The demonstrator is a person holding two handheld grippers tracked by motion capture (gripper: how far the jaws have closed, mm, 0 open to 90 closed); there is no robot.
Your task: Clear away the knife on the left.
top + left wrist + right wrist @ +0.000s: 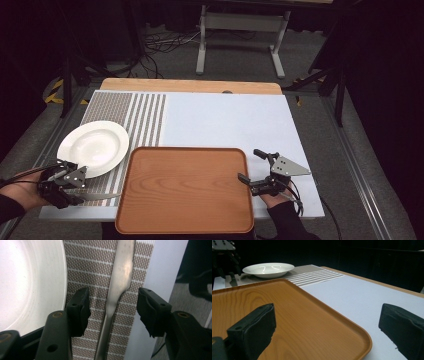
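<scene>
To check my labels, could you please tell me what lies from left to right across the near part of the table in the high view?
Left hand-held gripper → table knife → wooden tray → right hand-held gripper.

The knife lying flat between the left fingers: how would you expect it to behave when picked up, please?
The knife looks like thin polished metal, so probably stiff but slippery. It lies flat on the placemat, so the fingers may struggle to get under it.
</scene>
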